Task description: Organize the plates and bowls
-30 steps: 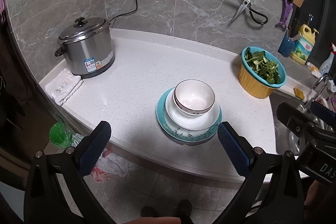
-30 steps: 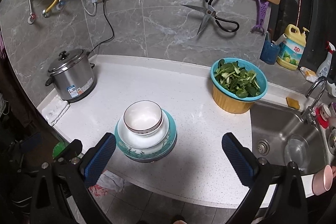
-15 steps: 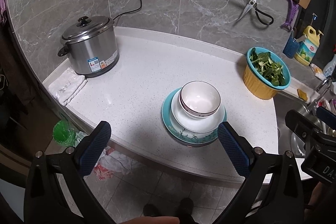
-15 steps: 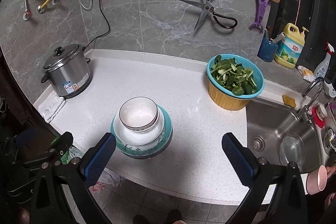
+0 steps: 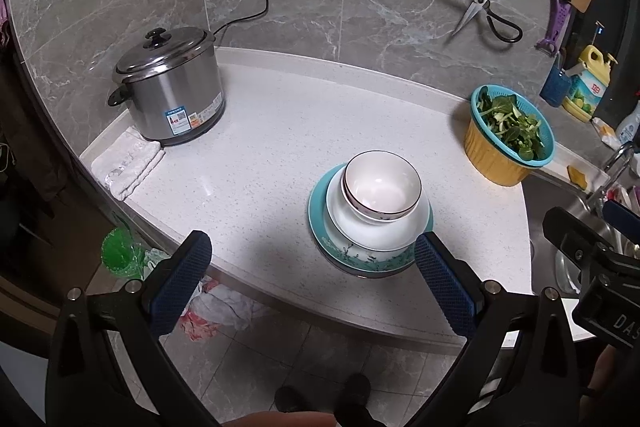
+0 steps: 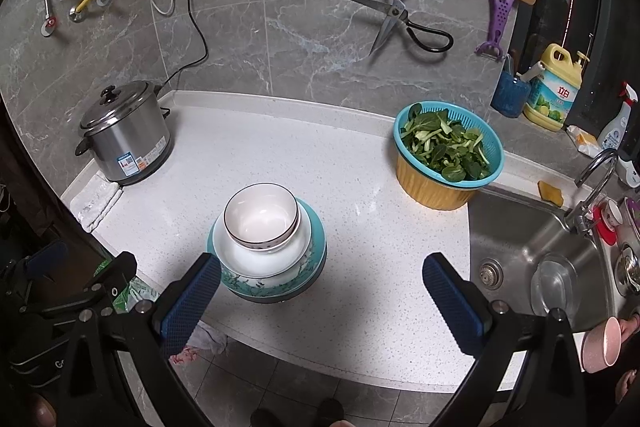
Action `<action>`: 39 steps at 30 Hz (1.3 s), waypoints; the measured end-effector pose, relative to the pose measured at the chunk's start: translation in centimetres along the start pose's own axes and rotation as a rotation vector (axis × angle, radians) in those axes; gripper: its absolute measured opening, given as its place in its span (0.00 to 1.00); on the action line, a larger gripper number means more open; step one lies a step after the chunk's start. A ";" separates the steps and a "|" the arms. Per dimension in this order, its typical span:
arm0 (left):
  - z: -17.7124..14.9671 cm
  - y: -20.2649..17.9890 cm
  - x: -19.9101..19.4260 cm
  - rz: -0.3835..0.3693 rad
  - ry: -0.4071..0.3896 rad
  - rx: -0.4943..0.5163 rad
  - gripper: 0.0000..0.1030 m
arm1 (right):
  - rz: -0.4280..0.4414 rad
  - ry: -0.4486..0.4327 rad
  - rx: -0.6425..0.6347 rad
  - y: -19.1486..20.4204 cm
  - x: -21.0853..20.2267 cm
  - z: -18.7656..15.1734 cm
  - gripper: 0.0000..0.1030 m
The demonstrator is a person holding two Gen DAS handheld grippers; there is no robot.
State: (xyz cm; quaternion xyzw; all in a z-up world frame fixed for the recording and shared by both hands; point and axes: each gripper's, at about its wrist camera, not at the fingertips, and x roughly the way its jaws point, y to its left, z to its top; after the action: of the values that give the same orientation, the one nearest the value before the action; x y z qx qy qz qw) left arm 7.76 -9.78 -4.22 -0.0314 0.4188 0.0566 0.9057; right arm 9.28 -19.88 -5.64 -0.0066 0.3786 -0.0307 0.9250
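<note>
**Dishes stacked, both grippers hanging wide over the counter edge**

Since a second ago both cameras have drifted: the stack sits further right in my left view and further left in my right view, and the dishes themselves have not moved on the counter.

From my right wrist I see the sink, the tap and a pink cup at the lower right edge; the left view cuts most of that off. My left view gives me the folded cloth beside the rice cooker more clearly, plus part of the other gripper's body at the far right.

My left gripper is spread wide and holds nothing; its right fingertip overlaps the rim of the stack in the picture, and I cannot tell whether it touches. My right gripper is equally wide apart and empty, its left fingertip just beside the stack.

On the stack, a small white bowl with a dark rim nests in a wider white bowl, which rests on a teal plate with a floral pattern on its outer wall. It stands near the counter's front edge, well apart from the basket of greens.
</note>
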 end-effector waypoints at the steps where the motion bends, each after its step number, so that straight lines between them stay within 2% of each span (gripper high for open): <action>1: 0.0 0.0 0.0 -0.001 0.001 0.001 1.00 | 0.000 0.001 0.000 0.0 0.1 0.0 1.00; 39: -0.9 -0.5 0.0 -0.001 0.005 0.013 1.00 | -0.006 0.009 0.004 -0.4 0.2 -0.7 1.00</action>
State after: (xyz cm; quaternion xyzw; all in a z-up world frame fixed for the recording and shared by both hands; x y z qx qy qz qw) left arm 7.16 -10.40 -4.74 -0.0256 0.4216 0.0534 0.9048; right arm 8.87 -20.28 -6.29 -0.0057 0.3827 -0.0345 0.9232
